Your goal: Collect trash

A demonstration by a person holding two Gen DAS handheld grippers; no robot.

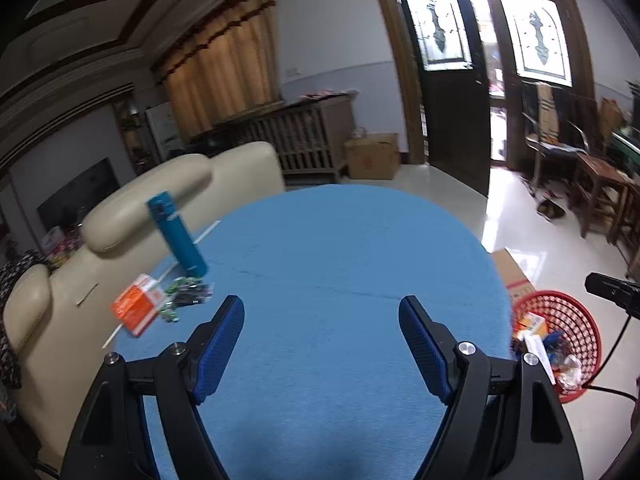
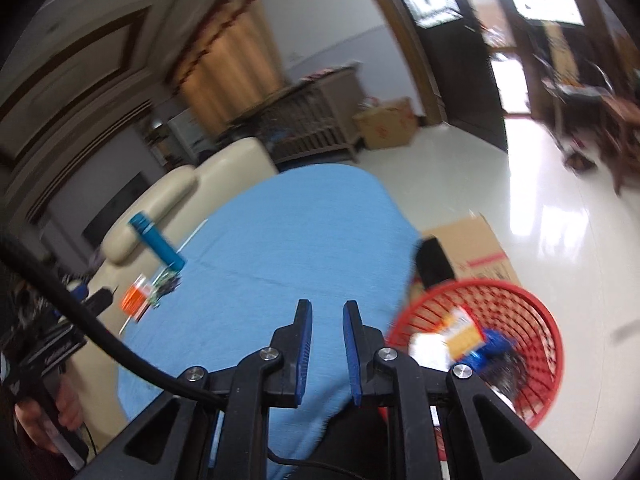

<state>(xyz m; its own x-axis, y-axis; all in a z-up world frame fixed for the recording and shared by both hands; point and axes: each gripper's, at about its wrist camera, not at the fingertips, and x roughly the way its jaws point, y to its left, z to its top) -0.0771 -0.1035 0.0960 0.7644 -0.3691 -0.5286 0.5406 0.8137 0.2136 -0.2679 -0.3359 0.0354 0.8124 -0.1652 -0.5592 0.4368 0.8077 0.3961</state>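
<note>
On my far left the remaining trash sits near the table (image 1: 340, 240) edge by the sofa (image 1: 180, 184): an orange box (image 1: 136, 309) with a small crumpled wrapper (image 1: 188, 294) touching it, both just in front of a blue bottle (image 1: 177, 237) that I judge is not trash. My left gripper (image 1: 322, 322) hangs wide and empty over the blue cloth, well apart from that pile, so I should swing it left, come in low and square to the box, and keep clear of the bottle. My right gripper (image 2: 327, 320) is narrowed, with a slim gap between the pads and nothing in it. At the right, the red basket (image 2: 532, 320) on the floor already holds packets. Motion blur smears the wrapper, so I cannot tell whether it is one piece or several, and the basket's near rim is cut off behind the gripper.
</note>
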